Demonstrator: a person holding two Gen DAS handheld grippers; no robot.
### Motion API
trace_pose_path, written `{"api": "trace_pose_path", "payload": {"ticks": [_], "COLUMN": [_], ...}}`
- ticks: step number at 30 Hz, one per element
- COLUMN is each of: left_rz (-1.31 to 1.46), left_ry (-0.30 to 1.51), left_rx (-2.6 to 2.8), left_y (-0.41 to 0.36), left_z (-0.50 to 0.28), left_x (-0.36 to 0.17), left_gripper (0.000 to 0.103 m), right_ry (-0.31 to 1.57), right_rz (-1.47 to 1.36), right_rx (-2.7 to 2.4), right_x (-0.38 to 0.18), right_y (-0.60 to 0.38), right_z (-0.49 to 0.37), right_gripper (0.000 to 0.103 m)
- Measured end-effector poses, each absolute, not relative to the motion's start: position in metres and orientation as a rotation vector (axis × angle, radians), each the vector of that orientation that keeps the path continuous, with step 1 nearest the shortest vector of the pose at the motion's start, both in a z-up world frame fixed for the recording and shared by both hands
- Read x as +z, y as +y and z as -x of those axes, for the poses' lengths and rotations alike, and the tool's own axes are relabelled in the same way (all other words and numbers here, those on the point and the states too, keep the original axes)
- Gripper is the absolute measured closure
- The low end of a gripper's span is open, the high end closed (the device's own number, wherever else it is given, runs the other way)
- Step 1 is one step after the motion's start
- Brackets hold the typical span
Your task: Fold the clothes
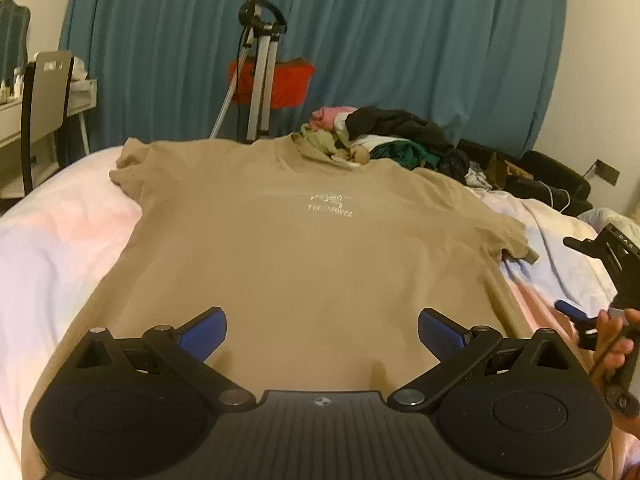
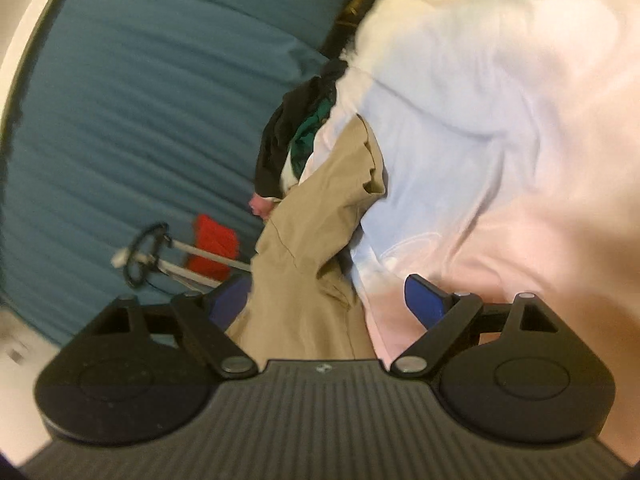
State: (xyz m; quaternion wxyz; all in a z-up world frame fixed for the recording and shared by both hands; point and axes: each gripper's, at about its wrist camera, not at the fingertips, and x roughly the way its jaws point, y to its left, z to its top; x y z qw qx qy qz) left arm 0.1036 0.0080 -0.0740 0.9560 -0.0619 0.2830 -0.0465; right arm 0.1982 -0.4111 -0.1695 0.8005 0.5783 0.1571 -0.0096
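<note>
A tan T-shirt [image 1: 312, 248] with small white lettering lies spread flat, front up, on the bed; its sleeves reach out left and right. My left gripper [image 1: 322, 332] hovers open over the shirt's lower hem with nothing between its blue pads [image 1: 204, 332]. At the right edge of the left wrist view, a hand [image 1: 612, 340] holds my right gripper [image 1: 576, 276] beside the shirt's right side. In the right wrist view, which is rolled sideways, the right gripper [image 2: 326, 300] is open, with the shirt's side edge and sleeve [image 2: 320, 208] running between its fingers; the left pad is partly hidden by cloth.
The bed has a pale pink and blue sheet [image 1: 60, 248]. A pile of mixed clothes [image 1: 384, 136] sits at the shirt's collar end. Behind stand a tripod [image 1: 260, 60], a red basket [image 1: 288, 80], a teal curtain [image 1: 400, 40], and a chair and desk [image 1: 44, 92] at the left.
</note>
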Motion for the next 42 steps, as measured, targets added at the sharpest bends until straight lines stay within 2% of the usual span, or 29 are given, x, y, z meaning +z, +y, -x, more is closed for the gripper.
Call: {"api": "trace_pose_path", "payload": {"ticks": [2, 7, 11, 19, 23, 25, 26, 27, 30, 33, 37, 42], "left_rz": [0.136, 0.185, 0.208, 0.247, 0.248, 0.258, 0.273, 0.286, 0.267, 0.263, 0.228, 0.204], "left_ry": [0.590, 0.620, 0.646, 0.706, 0.693, 0.679, 0.673, 0.666, 0.628, 0.634, 0.600, 0.570], "left_rx": [-0.088, -0.092, -0.104, -0.132, -0.139, -0.136, -0.125, -0.114, -0.106, -0.089, -0.056, 0.018], "left_y": [0.009, 0.011, 0.011, 0.007, 0.007, 0.006, 0.005, 0.005, 0.001, 0.001, 0.008, 0.028], "left_z": [-0.109, -0.123, -0.139, -0.165, -0.172, -0.174, -0.175, -0.176, -0.179, -0.185, -0.187, -0.182], "left_x": [-0.077, -0.085, -0.094, -0.113, -0.116, -0.117, -0.117, -0.117, -0.114, -0.116, -0.108, -0.092], "left_gripper": [0.000, 0.000, 0.000, 0.000, 0.000, 0.000, 0.000, 0.000, 0.000, 0.000, 0.000, 0.000], "right_ry": [0.331, 0.299, 0.314, 0.208, 0.208, 0.210, 0.210, 0.211, 0.212, 0.214, 0.215, 0.206], "right_rz": [-1.313, -1.389, -1.291, -1.068, -0.974, -0.927, -0.903, -0.879, -0.808, -0.736, -0.639, -0.368], "right_rx": [0.003, 0.093, 0.023, 0.024, -0.030, -0.060, -0.076, -0.091, -0.136, -0.181, -0.239, -0.272], "right_x": [-0.183, -0.198, -0.203, -0.198, -0.182, -0.174, -0.169, -0.165, -0.152, -0.139, -0.122, -0.058], "right_y": [-0.417, -0.420, -0.419, -0.394, -0.389, -0.387, -0.386, -0.384, -0.381, -0.377, -0.372, -0.322], "right_z": [-0.213, -0.257, -0.293, -0.343, -0.358, -0.365, -0.368, -0.372, -0.382, -0.392, -0.406, -0.408], "right_gripper": [0.014, 0.024, 0.029, 0.028, 0.034, 0.042, 0.050, 0.064, 0.086, 0.094, 0.096, 0.096]}}
